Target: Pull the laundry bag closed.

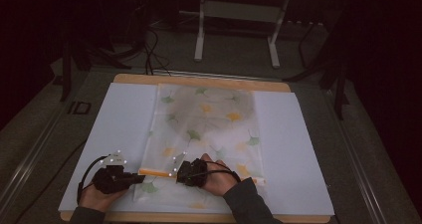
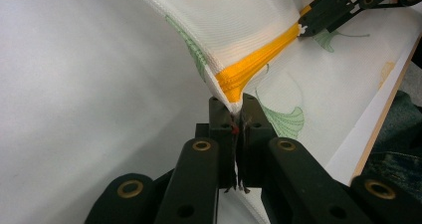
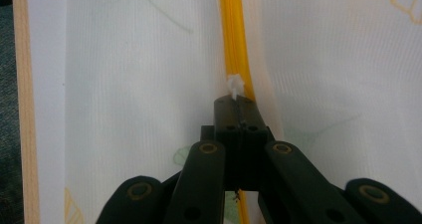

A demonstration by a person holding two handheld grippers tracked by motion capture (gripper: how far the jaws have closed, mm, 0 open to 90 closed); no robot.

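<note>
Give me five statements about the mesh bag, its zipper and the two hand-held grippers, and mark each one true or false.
1. The left hand-held gripper is shut on the corner of the mesh bag. True.
2. The zipper is blue. False: it is orange-yellow.
3. The right hand-held gripper is shut at the white zipper pull. True.
4. The bag is printed with red stars. False: green and yellow leaves.
5. The bag lies on a white sheet. True.

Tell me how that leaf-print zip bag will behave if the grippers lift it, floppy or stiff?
Probably floppy: where the left gripper pinches the bag at its corner, the cloth rises in a soft curve. Likely light, since it looks thin and see-through. The yellow zip may stay a bit firmer than the cloth around it.
</note>
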